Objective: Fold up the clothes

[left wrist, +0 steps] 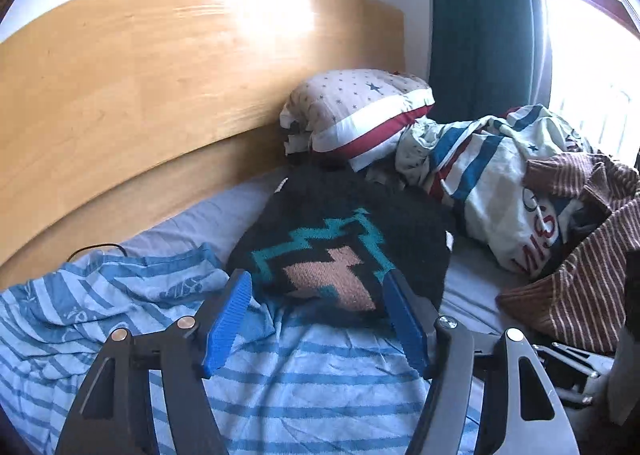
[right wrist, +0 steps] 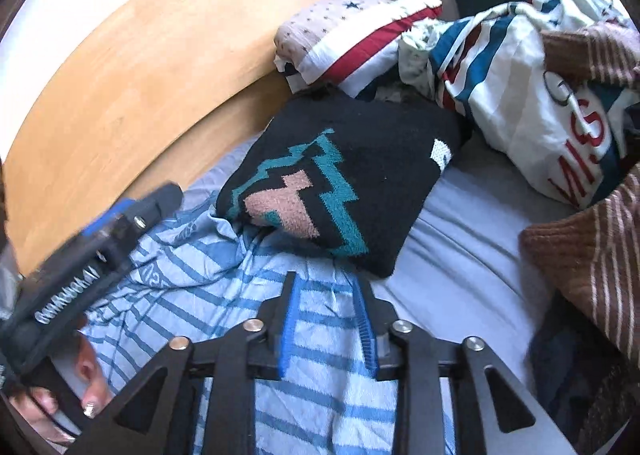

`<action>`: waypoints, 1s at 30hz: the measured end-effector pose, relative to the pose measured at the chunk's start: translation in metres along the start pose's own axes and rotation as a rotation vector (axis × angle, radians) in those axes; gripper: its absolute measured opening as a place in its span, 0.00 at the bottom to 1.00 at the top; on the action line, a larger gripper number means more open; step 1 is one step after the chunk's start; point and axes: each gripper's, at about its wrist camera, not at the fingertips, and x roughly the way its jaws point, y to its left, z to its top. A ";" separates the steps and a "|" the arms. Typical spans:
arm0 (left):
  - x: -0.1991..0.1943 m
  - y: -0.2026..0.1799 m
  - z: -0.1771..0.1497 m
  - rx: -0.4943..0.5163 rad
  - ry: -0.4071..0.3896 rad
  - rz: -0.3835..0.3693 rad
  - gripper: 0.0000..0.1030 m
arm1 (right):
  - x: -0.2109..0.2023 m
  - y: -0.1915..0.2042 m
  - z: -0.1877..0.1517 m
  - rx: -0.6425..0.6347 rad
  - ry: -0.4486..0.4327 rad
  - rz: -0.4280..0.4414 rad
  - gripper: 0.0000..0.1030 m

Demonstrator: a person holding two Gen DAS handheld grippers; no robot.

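1. Blue striped shirt (right wrist: 224,287) is lying rumpled across the near part of the bed (right wrist: 460,223), right under both claws.
2. Left claw (left wrist: 316,295) is spread wide; right claw (right wrist: 328,295) is partly spread. Neither pinches anything.
3. The shirt seems to run lengthwise off toward the left, so the left one's probably nearer that end.
4. Black sweater (right wrist: 360,175) sits folded just past it, toward the headboard (left wrist: 160,95).

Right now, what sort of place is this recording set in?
Most likely a bedroom: clothes lie on a bed with a wooden headboard, a star-patterned pillow sits against it, and a teal curtain hangs beside a bright window.
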 end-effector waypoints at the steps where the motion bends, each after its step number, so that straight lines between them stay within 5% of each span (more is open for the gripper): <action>1: -0.002 0.001 0.000 0.002 0.010 -0.007 0.67 | -0.002 0.003 -0.004 -0.012 -0.013 -0.011 0.40; 4: -0.008 0.002 -0.001 0.006 0.000 -0.001 0.73 | -0.005 0.012 -0.014 -0.047 -0.047 -0.058 0.55; 7: -0.014 0.002 -0.002 0.007 -0.035 0.004 0.79 | -0.006 0.027 -0.021 -0.082 -0.101 -0.114 0.87; 12: -0.006 0.010 -0.004 0.011 -0.021 0.009 0.82 | 0.004 0.047 -0.024 -0.106 -0.144 -0.142 0.88; 16: 0.002 0.021 -0.011 -0.022 -0.025 -0.001 1.00 | 0.019 0.053 -0.017 -0.122 -0.130 -0.186 0.88; 24: 0.015 0.026 -0.017 -0.002 -0.027 0.014 1.00 | 0.021 0.040 -0.025 -0.085 -0.217 -0.259 0.99; 30: 0.028 0.027 -0.016 -0.033 0.010 -0.038 1.00 | 0.036 0.030 -0.028 -0.123 -0.187 -0.280 1.00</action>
